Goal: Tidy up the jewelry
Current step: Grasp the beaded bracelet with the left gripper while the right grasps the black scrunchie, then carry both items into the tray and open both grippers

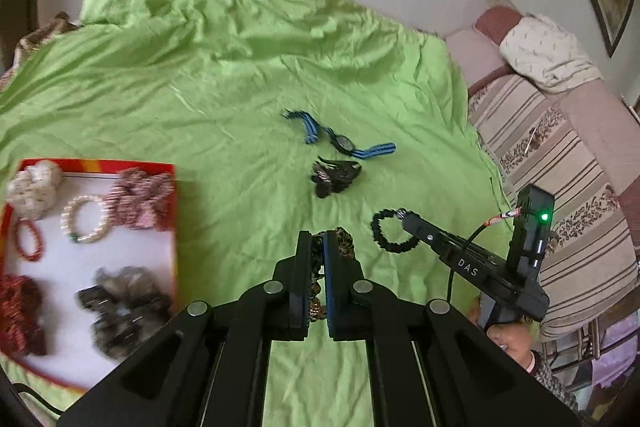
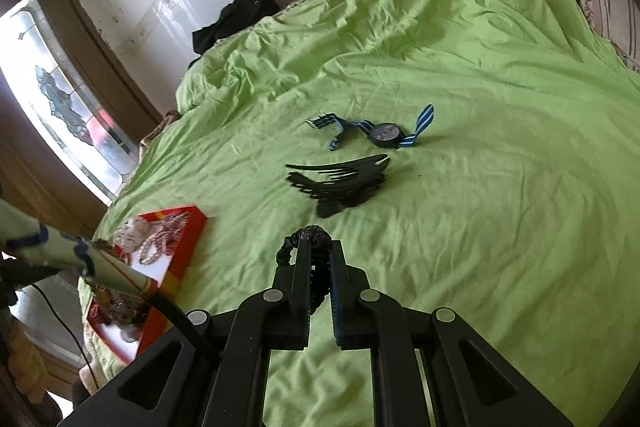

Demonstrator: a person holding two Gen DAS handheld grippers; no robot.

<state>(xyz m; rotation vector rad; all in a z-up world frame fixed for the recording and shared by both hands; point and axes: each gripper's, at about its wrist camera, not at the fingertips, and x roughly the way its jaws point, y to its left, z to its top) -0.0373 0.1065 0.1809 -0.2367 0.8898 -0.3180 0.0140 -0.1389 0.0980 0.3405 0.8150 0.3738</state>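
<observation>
Both tongs are loaded. Left gripper (image 1: 319, 247) is clamped narrow on a leopard-print scrunchie (image 1: 345, 245), fabric bunched between the pads and spilling out the far side. Right gripper (image 2: 320, 247) is pinched shut on a black beaded bracelet (image 2: 298, 243), with the loop hanging off its left finger and clear of the green sheet (image 2: 480, 187).

Drop target is the red-rimmed tray (image 1: 173, 219) at the near left, already holding scrunchies, a pearl bracelet (image 1: 86, 219) and a red band. Free white space is mid-tray, between the pearl bracelet and the grey scrunchie (image 1: 128, 311).

How I'd run the step:
- Carry the scrunchie left over the tray rim and release low over the bare patch, not onto the pile.
- Open the jaws fully; the fabric may cling to the pads.
- Bring the bracelet in second, so the two grippers don't crowd each other over the tray.
- Keep the bracelet loop from snagging the rim on the way in.

Still on the sheet, further out: blue-strapped watch (image 2: 386, 135) and black hair claw (image 2: 340, 183), lying near each other but apart.
</observation>
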